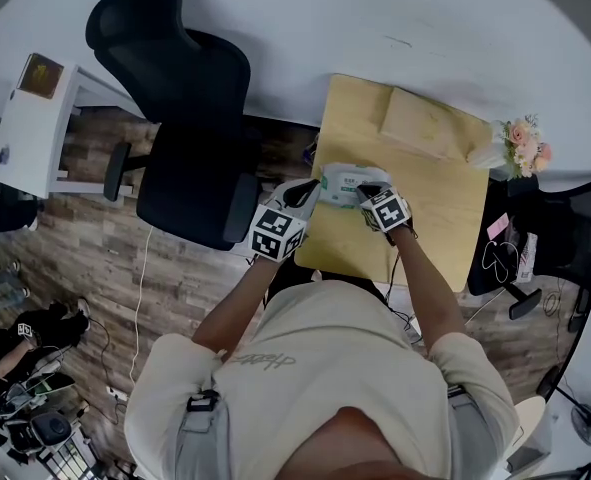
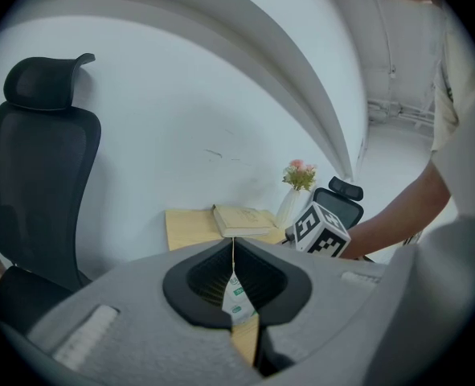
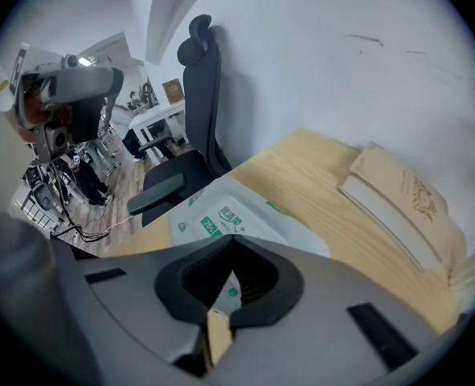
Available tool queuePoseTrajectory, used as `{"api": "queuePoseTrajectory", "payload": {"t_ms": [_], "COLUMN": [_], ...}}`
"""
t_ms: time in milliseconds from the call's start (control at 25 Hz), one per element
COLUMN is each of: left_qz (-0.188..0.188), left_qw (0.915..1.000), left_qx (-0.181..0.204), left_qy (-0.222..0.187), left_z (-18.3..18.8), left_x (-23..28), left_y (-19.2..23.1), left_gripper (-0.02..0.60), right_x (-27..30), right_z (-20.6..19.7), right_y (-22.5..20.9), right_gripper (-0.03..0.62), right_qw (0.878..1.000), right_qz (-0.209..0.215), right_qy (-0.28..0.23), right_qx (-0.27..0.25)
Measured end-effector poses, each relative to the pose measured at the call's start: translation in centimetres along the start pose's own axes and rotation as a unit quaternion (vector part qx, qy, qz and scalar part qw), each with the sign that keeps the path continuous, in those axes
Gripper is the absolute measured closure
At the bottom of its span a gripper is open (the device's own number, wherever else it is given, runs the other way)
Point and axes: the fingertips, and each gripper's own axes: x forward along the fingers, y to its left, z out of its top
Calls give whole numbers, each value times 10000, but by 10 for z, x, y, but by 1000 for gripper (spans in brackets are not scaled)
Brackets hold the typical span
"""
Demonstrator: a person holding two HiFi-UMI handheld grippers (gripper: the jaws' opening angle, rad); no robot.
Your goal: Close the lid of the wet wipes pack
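Observation:
The wet wipes pack (image 1: 343, 186), white with green print, lies near the left front of the wooden table (image 1: 435, 218). My left gripper (image 1: 313, 190) is at its left end and my right gripper (image 1: 370, 190) at its right end. In the left gripper view the left gripper (image 2: 233, 244) has its jaws together, with a thin strip of the pack (image 2: 237, 300) pinched between them. The right gripper (image 3: 233, 238) is also shut at the pack's edge, and the pack (image 3: 237, 215) stretches ahead of it. I cannot make out the lid's state.
A tan book (image 1: 420, 123) lies at the table's far side, beside a vase of flowers (image 1: 520, 143) at the right corner. A black office chair (image 1: 190, 118) stands left of the table, another chair (image 1: 575, 238) on the right. A white desk (image 1: 30, 128) is far left.

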Motion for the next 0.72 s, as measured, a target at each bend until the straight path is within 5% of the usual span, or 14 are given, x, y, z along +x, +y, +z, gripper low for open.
{"api": "queuePoseTrajectory", "payload": {"t_ms": [400,720], "left_qz": [-294,-545], "left_qw": [9992,9965], "left_qx": [254,612], "left_qy": [33,-162], "left_z": [10,49], "left_x": [10,17], "left_y": [-18,-44], "left_gripper": [563,563], "right_x": [-73,-163], "right_z": [4,36], "right_y": [3,-8], "right_gripper": [592,592], "right_qw": [9956,9785], "right_qz": [-323,-718], "right_qy": [-814,-1849], "right_qx": [343,573]}}
